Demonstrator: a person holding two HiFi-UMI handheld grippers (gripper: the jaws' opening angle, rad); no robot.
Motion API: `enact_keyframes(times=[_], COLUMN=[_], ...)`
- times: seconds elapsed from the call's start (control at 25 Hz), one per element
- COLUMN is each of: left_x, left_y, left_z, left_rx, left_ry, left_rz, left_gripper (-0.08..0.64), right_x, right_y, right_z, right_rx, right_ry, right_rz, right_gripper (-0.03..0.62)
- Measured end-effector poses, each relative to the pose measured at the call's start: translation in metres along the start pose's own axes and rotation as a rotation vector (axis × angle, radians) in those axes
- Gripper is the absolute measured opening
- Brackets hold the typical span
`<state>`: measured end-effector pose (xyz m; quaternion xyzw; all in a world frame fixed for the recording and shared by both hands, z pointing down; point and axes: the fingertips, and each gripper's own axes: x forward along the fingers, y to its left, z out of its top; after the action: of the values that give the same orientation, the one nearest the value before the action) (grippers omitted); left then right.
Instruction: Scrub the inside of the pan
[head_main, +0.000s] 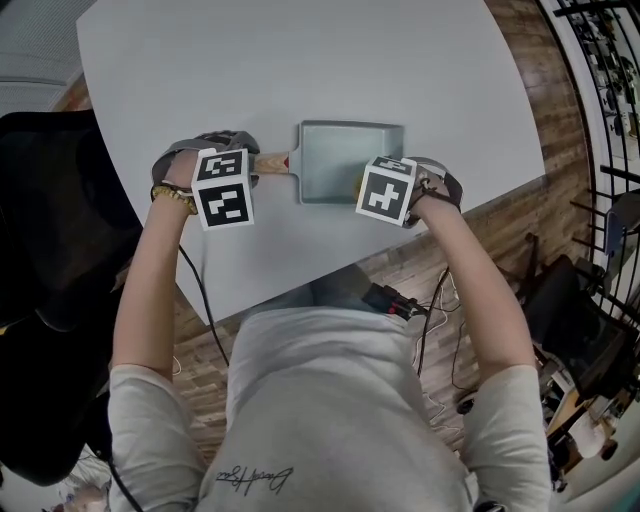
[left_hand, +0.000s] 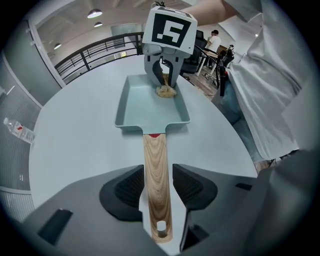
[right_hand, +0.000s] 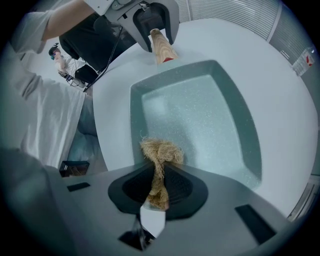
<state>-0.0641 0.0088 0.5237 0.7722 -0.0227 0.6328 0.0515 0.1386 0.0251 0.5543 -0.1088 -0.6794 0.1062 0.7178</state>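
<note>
Grey table (head_main: 300, 60), pan (head_main: 345, 150) near front edge. Left gripper (left_hand: 157, 186) jaws wide apart, wooden handle (left_hand: 156, 155) between, pads not pressing. Right gripper (right_hand: 159, 176) clamped on fibre scrubber (right_hand: 161, 151), tuft in pan corner. Step: scrubbing. Next probably needs handle gripped firm, then strokes across floor.

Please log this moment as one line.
left hand-held gripper: open, handle between jaws | right hand-held gripper: shut on scrubber | scrubber: in pan
</note>
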Motion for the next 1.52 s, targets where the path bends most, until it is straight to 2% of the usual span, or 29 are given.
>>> enact_keyframes(times=[0.4, 0.6, 0.84, 1.0, 1.12, 1.28, 1.52], left_x=[-0.012, -0.022, -0.034, -0.04, -0.036, -0.028, -0.05], left_y=[0.002, 0.003, 0.001, -0.005, -0.004, -0.017, -0.028], left_z=[0.0, 0.005, 0.011, 0.016, 0.018, 0.022, 0.038], left_rx=[-0.014, -0.024, -0.046, -0.065, -0.121, -0.21, -0.335], left_ry=[-0.03, -0.049, -0.073, -0.104, -0.159, -0.225, -0.302], left_rz=[0.032, 0.044, 0.069, 0.1, 0.143, 0.184, 0.286], left_gripper=[0.189, 0.177, 0.123, 0.047, 0.012, 0.011, 0.011], right_x=[-0.004, -0.016, -0.038, -0.049, -0.042, -0.036, -0.057], right_y=[-0.004, -0.01, -0.016, -0.013, -0.011, 0.001, 0.021], right_z=[0.01, 0.013, 0.013, 0.012, 0.013, 0.014, 0.008], right_rx=[0.095, 0.129, 0.201, 0.252, 0.278, 0.299, 0.332], right_ry=[-0.107, -0.172, -0.313, -0.412, -0.458, -0.523, -0.59], right_rz=[-0.008, -0.038, -0.093, -0.128, -0.152, -0.18, -0.208], right_gripper=[0.069, 0.069, 0.069, 0.069, 0.069, 0.069, 0.069])
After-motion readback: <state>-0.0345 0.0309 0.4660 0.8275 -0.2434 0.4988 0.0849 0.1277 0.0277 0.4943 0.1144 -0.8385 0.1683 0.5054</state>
